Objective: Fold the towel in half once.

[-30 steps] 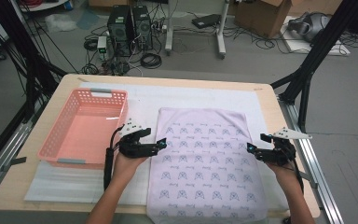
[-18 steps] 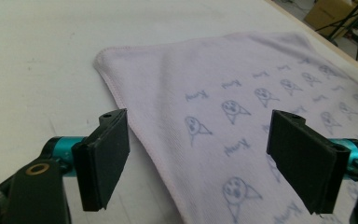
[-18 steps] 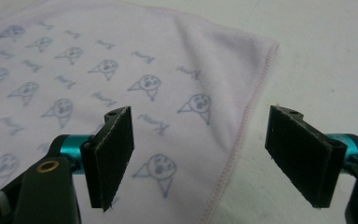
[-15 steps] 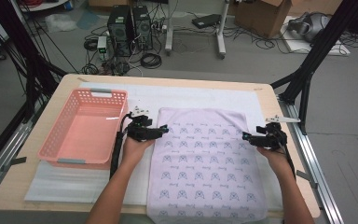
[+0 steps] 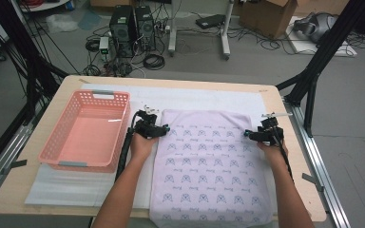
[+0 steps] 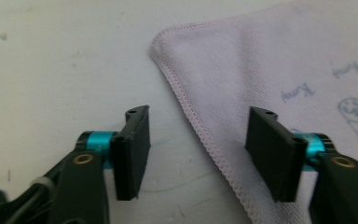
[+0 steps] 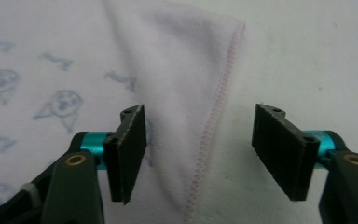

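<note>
Grey floor with cables, black computer boxes [image 5: 132,26] and a cardboard box [image 5: 265,12] behind a wooden table [image 5: 43,190]. White mat [image 5: 204,97] spread over the table top. On the mat, a pale purple towel [image 5: 209,166] lying flat, with small blue bear faces and words printed in rows. Near edge of the towel reaching the table's front edge. To the left, a pink basket [image 5: 88,130] with holes in its walls, close to the towel but not touching it.

Left gripper [image 5: 164,129] at the towel's left edge, near the far left corner. Seen from the left gripper view, left gripper [image 6: 198,149] wide open, one black jaw over the bare white mat, the other jaw over the towel [image 6: 279,60], stitched edge running between them. Nothing pinched.

Right gripper [image 5: 248,134] at the towel's right edge, near the far right corner. Seen from the right gripper view, right gripper [image 7: 198,149] wide open too, one jaw over the printed towel [image 7: 65,60], the other over the white mat, pink stitched edge between them. Nothing pinched here either. Small fold in the cloth near that corner.

Both forearms coming in from the bottom, one on each side of the towel, well apart.
</note>
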A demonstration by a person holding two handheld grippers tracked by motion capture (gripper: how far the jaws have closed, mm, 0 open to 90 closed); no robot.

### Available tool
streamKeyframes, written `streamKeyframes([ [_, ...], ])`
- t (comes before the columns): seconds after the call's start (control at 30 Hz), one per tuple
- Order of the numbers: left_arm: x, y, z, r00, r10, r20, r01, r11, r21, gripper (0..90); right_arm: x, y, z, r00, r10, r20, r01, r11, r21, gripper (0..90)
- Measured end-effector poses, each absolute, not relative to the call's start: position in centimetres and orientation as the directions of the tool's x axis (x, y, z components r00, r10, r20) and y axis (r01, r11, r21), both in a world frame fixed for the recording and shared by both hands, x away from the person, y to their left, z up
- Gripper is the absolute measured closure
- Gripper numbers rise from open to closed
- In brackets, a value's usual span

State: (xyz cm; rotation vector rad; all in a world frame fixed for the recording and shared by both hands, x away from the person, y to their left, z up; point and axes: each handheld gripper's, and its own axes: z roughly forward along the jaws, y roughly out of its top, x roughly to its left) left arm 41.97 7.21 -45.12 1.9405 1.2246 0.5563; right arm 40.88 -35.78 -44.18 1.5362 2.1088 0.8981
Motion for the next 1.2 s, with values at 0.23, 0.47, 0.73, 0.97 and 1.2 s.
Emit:
streamKeyframes([
  [0.23,41.6,6.2,-45.1,0.497,0.867,-0.030,0.541,-0.283,0.792,84.0,40.9,-35.2,-44.0,-0.378,0.925,0.046,0.679,0.243,0.692,80.1],
  [0.47,42.5,8.0,-44.8,0.375,0.907,-0.191,0.600,-0.080,0.796,87.7,41.1,-35.2,-43.8,-0.375,0.926,0.052,0.678,0.236,0.696,86.8],
  [0.73,42.6,9.1,-44.1,0.333,0.911,-0.244,0.552,0.021,0.833,88.4,41.1,-35.6,-43.3,-0.339,0.936,0.094,0.617,0.146,0.774,86.9],
  [0.97,41.8,9.0,-43.3,0.407,0.887,-0.217,0.546,-0.046,0.837,88.3,40.2,-35.7,-42.2,-0.394,0.913,0.106,0.592,0.164,0.789,86.8],
  [1.2,40.8,9.3,-41.9,0.431,0.868,-0.248,0.535,-0.023,0.845,88.4,39.1,-36.0,-41.7,-0.411,0.903,0.122,0.580,0.156,0.800,86.7],
])
